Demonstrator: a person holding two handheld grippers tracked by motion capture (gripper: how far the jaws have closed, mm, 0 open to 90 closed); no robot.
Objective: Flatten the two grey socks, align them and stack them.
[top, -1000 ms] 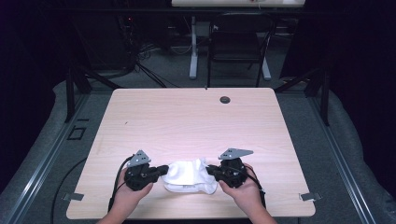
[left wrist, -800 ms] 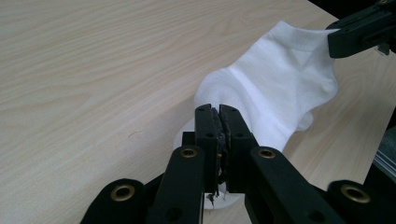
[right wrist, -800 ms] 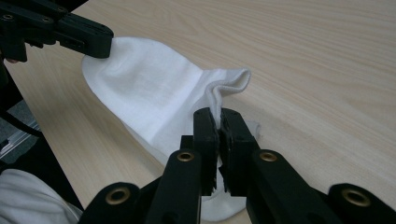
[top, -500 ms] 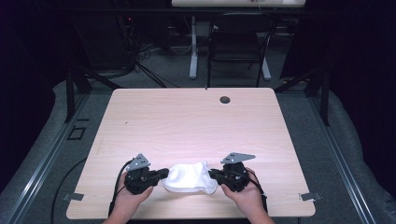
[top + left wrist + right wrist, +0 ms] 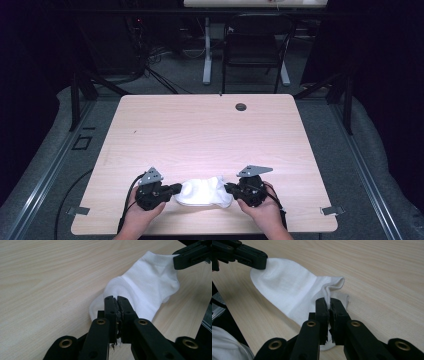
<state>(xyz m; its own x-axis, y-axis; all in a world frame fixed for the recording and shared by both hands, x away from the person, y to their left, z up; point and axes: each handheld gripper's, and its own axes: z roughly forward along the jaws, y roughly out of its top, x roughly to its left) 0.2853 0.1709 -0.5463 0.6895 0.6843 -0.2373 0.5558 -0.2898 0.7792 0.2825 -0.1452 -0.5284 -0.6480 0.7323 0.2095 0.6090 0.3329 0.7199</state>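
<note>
- The white sock (image 5: 204, 192) lies on the wooden table (image 5: 200, 135) near its front edge, stretched sideways between the two grippers, resting on the board and still a little rumpled at the cuff.
- The left gripper (image 5: 117, 305) has its jaws pressed together on the toe end; the right gripper (image 5: 329, 305) pinches the cuff end (a fold of fabric rises right above its tips).
- Judging by this, grasping both ends is done; what is left looks like smoothing, folding or moving the sock, none of it begun.
</note>
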